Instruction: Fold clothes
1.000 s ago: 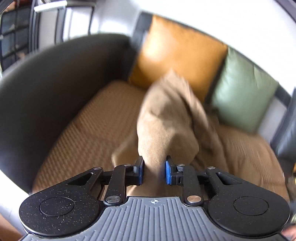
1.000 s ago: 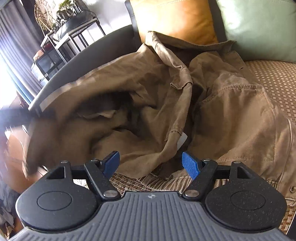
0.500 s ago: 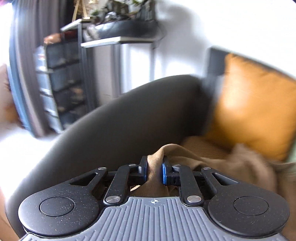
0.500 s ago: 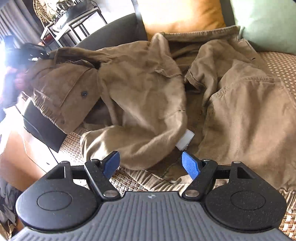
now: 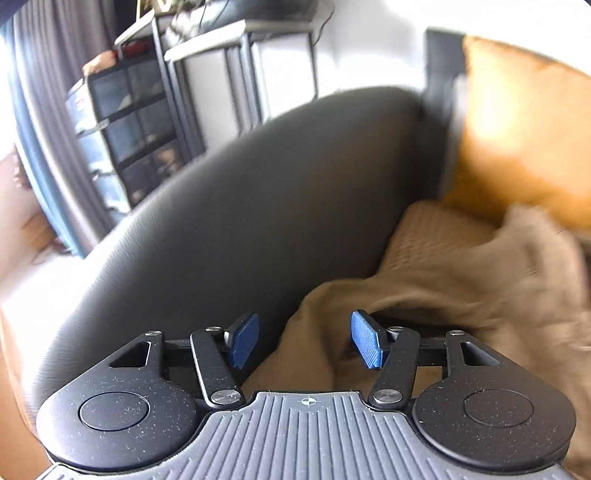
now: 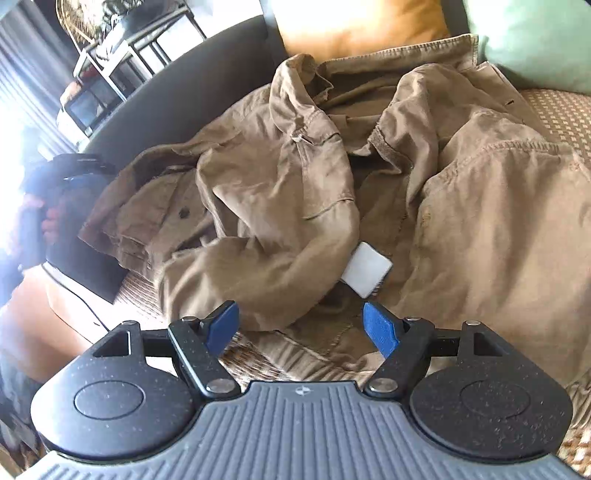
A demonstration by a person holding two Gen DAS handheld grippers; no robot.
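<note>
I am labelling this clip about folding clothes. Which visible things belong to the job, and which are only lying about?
Job:
- brown jacket
- left gripper, jaws just opened, off the cloth
- right gripper, open

Lying about:
- orange cushion
- green cushion
- shelving unit

Sofa armrest [image 5: 258,206] blocks left; cushions [image 6: 354,26] block rear; jacket [image 6: 295,192] covers seat centre

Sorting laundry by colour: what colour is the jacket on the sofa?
Khaki tan, plain, no pattern; the jacket shows best in the right wrist view.
</note>
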